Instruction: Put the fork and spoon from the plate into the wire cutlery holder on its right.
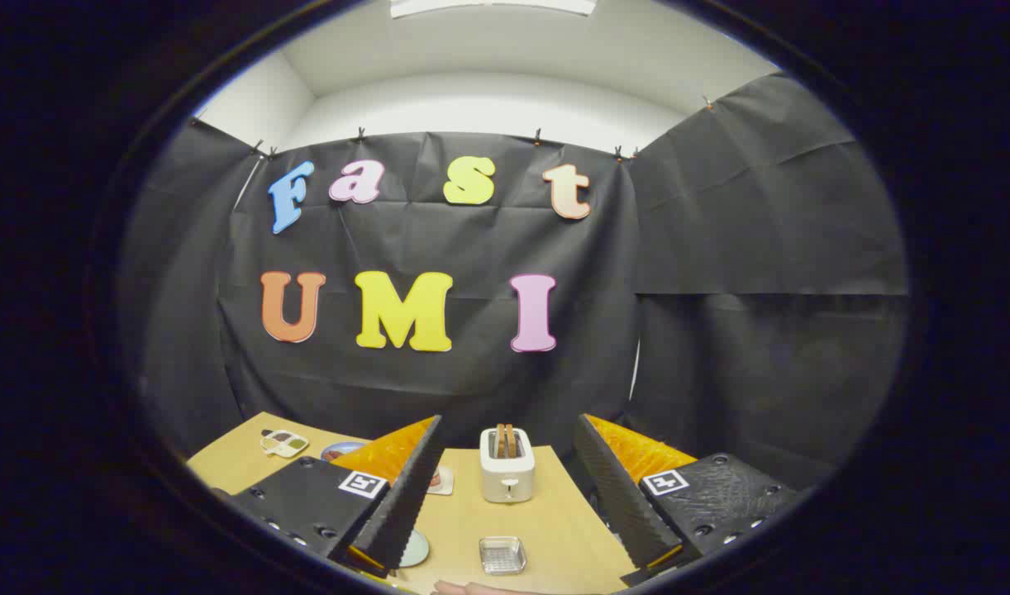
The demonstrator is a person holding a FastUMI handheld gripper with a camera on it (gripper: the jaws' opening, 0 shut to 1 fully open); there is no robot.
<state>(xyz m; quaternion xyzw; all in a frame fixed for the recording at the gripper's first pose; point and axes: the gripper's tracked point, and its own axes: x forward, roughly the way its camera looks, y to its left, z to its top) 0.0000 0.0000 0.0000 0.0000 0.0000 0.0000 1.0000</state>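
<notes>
Left of the left finger: one small tray [284, 443] with dark items on the wooden table [555, 529], and one round dish [342, 450] just right of it, half hidden by the finger.

Just under the left fingertip, a pale round plate [416, 549] edge shows; fork and spoon are likely there, but I cannot make them out, the finger hides most of it.

Gripper [505, 487] is spread wide, nothing between the fingers, held high above the table.

Between the fingers, ahead: one white toaster [507, 475] with two slices up. Nearer, one wire cutlery holder [502, 554], a small square mesh basket, right of the plate.

Handling guess: cutlery is stiff, light, slippery metal lying flat; pinch across the handle mid-length so it doesn't pivot. The holder looks light and may slide if bumped.

Counts: one plate, one holder; fork and spoon uncounted. Task not yet started.
</notes>
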